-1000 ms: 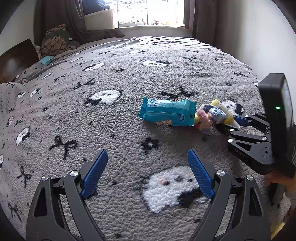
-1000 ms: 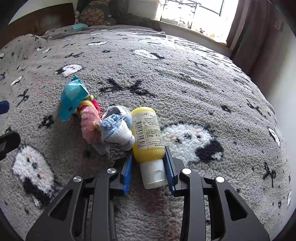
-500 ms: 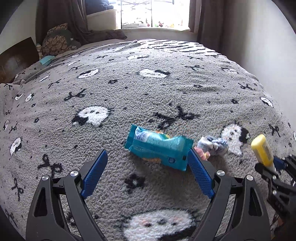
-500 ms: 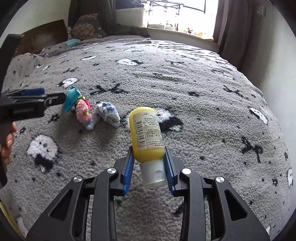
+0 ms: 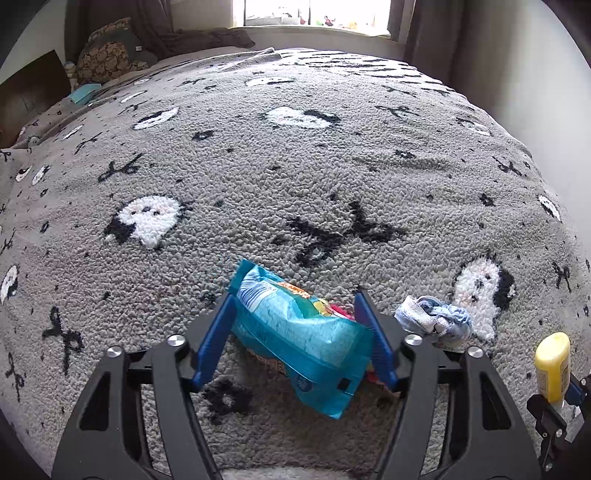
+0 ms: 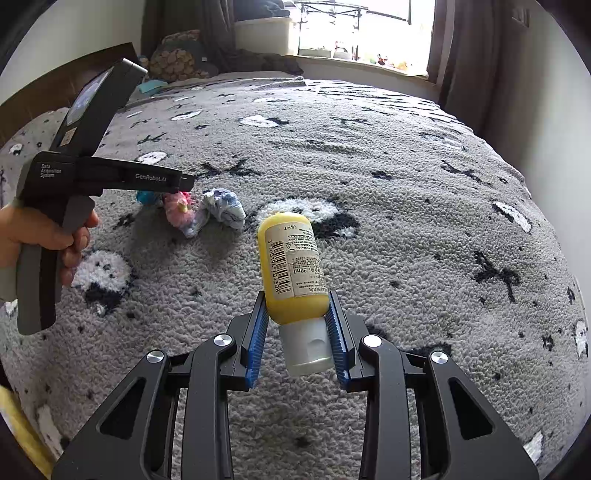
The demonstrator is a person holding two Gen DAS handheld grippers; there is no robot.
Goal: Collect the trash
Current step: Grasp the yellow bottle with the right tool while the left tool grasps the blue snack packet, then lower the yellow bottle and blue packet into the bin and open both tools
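My left gripper is closed around a blue snack packet on the grey patterned blanket; its blue pads press both sides. A pink fuzzy item lies under and behind the packet. A crumpled blue-white sock lies just right of it, also in the right wrist view. My right gripper is shut on a small yellow bottle with a white cap, held above the blanket. The bottle also shows at the lower right of the left wrist view.
The bed runs back to a window sill with curtains. Pillows and a teal item lie at the far left. A wall borders the right side. The left hand-held gripper body shows in the right wrist view.
My left gripper moved forward onto the blue packet and closed on it. My right gripper lifted the yellow bottle away from the pile and drew back to the right.
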